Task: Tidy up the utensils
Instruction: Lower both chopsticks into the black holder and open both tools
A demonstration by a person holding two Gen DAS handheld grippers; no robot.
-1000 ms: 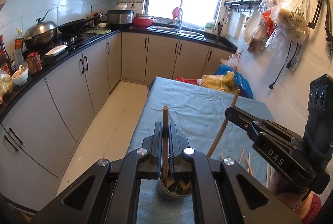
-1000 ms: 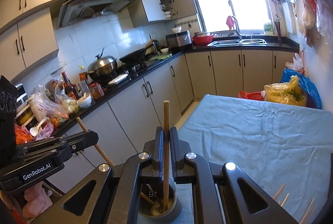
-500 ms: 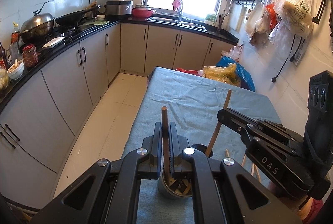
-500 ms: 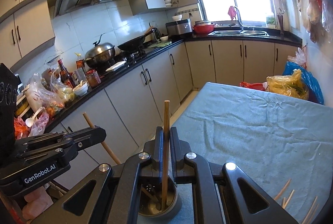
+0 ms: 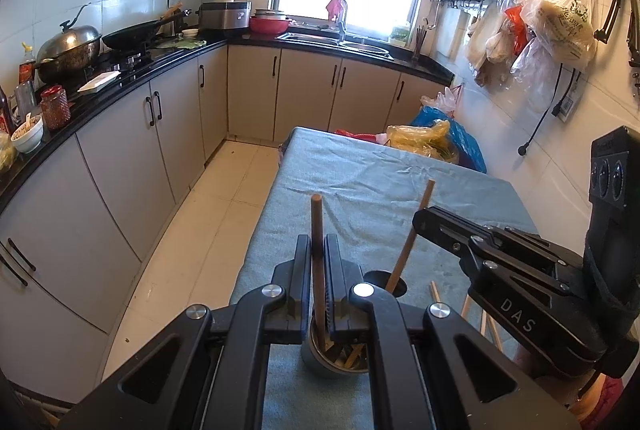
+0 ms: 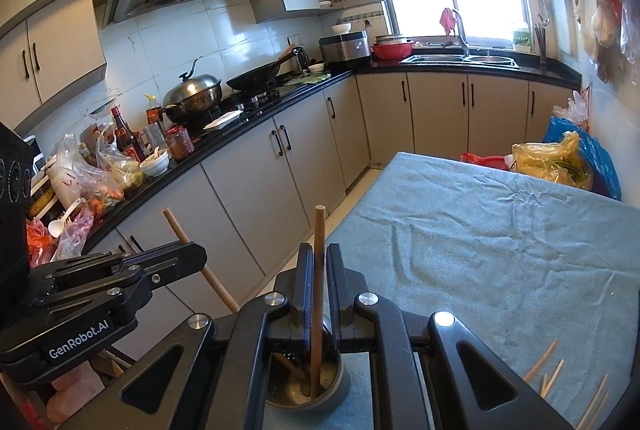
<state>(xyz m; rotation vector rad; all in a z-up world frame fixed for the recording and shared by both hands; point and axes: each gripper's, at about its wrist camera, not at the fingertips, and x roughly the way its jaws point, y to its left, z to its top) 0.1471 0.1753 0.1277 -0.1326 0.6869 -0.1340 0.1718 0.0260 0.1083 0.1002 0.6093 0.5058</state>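
My left gripper [image 5: 318, 254] is shut on a brown chopstick [image 5: 317, 230], held upright with its lower end inside a steel cup [image 5: 324, 358] that holds other chopsticks. My right gripper [image 6: 319, 266] is shut on another chopstick [image 6: 319, 270], its lower end inside a dark cup [image 6: 304, 386]. In the left wrist view the right gripper [image 5: 424, 218] and its chopstick [image 5: 412, 234] reach into that dark cup [image 5: 386, 280]. In the right wrist view the left gripper [image 6: 192, 258] shows with its chopstick [image 6: 200, 262]. Several loose chopsticks [image 6: 560, 378] lie on the blue cloth [image 6: 500, 242].
The cloth-covered table [image 5: 360, 190] has its left edge above the tiled floor [image 5: 200, 230]. Plastic bags [image 5: 432, 138] sit at its far end. Counter and cabinets [image 5: 120, 150] run along the left. Bags hang on the right wall [image 5: 552, 22].
Both grippers have lowered and tilted slightly, pushing their chopsticks deeper into the cups. The dark cup has come into sight in the left wrist view.
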